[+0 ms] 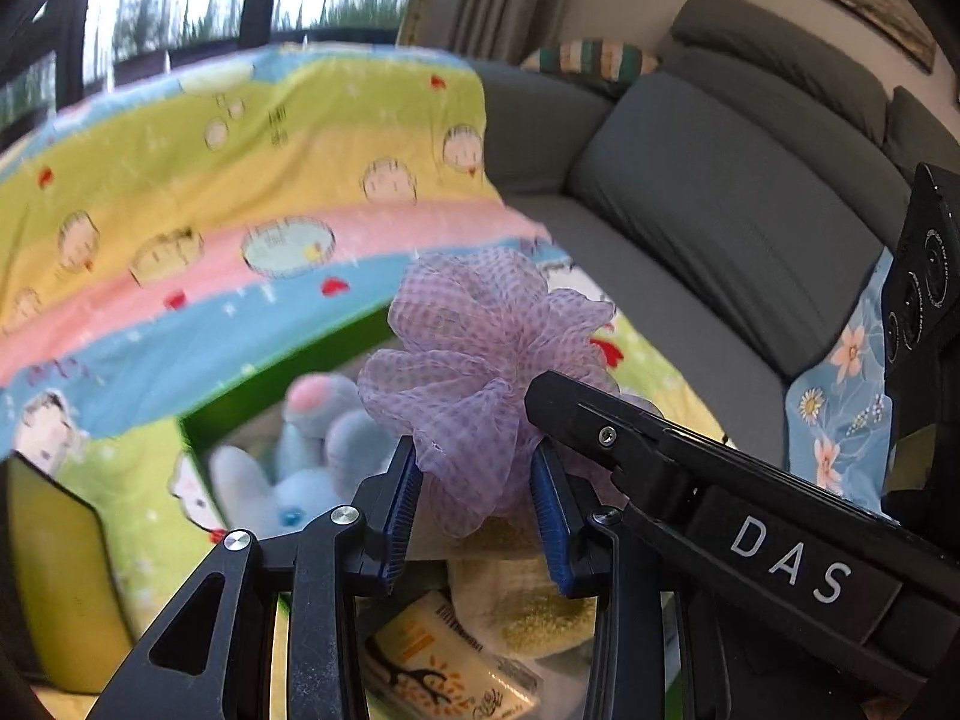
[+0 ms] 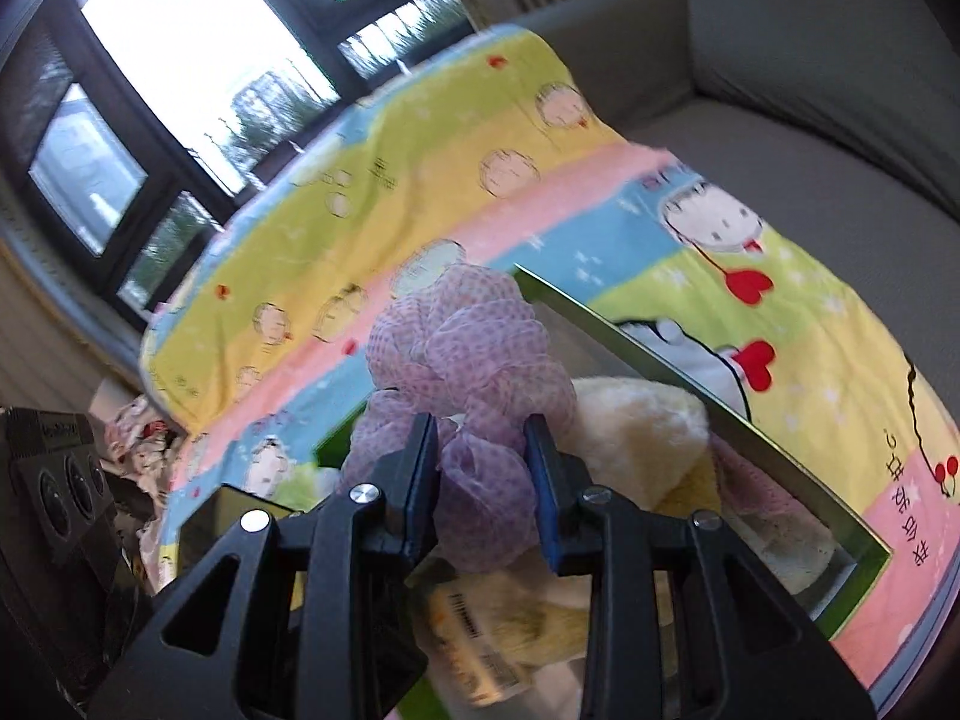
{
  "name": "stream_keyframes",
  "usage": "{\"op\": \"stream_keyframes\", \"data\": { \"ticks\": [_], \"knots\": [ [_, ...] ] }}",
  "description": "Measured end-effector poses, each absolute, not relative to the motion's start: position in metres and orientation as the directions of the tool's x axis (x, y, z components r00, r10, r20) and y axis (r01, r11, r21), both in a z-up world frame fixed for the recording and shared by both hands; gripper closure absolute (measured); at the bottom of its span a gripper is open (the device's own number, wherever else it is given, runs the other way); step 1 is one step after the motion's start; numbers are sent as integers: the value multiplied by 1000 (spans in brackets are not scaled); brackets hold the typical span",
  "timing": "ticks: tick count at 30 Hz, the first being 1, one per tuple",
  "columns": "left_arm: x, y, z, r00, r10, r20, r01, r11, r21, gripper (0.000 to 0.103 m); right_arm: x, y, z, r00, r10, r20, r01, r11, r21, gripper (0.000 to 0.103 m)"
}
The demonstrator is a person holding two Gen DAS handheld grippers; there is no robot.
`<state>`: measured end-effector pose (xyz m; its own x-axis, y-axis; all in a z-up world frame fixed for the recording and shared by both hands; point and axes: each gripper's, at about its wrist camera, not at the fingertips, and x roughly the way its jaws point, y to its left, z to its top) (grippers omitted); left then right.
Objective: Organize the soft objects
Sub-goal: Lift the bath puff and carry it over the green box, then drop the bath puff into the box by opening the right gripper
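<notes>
A purple mesh bath pouf is held above a green-rimmed box. My left gripper is shut on the pouf's lower part. My right gripper is shut on the same pouf from the other side; its black body crosses the left wrist view. Inside the box lie a blue and white plush toy, a cream plush, and a yellow packet.
The box rim sits on a colourful cartoon blanket draped over a grey sofa. A striped cushion and a blue floral cloth lie on the sofa. Dark-framed windows stand behind.
</notes>
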<state>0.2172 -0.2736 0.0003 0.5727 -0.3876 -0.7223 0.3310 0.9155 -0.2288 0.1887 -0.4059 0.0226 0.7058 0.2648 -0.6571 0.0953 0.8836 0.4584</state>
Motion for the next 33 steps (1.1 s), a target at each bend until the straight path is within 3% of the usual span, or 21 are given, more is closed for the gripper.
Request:
{"op": "stream_keyframes", "data": {
  "ticks": [4, 13, 15, 17, 18, 21, 22, 27, 33],
  "knots": [
    [225, -278, -17, 543, -366, -756, 319, 922, -218, 66, 200, -406, 4, 653, 244, -717, 150, 886, 438, 73],
    [228, -283, -25, 522, -351, -777, 307, 928, -213, 66, 206, -410, -9, 626, 239, -742, 193, 875, 444, 72],
    [225, -279, -20, 525, -352, -775, 303, 928, -216, 66, 201, -412, -4, 633, 260, -729, 182, 865, 467, 60],
    [219, -272, -10, 529, -351, -773, 292, 930, -223, 66, 196, -412, 3, 648, 283, -708, 158, 859, 487, 41],
    [216, -268, -7, 531, -350, -771, 291, 931, -223, 66, 191, -411, 8, 658, 286, -697, 147, 859, 491, 39],
    [201, -254, 7, 564, -326, -759, 277, 940, -198, 45, 177, -408, 22, 679, 249, -691, 156, 870, 467, 26],
    [194, -248, 11, 576, -319, -752, 270, 943, -193, 40, 173, -408, 25, 685, 243, -687, 153, 874, 462, 16],
    [167, -213, 32, 615, -286, -735, 223, 957, -186, 31, 152, -405, 41, 718, 252, -649, 121, 873, 473, 14],
    [123, -149, 56, 679, -225, -698, 131, 974, -187, 31, 123, -384, 58, 756, 217, -618, 83, 904, 419, 5]
  ]
}}
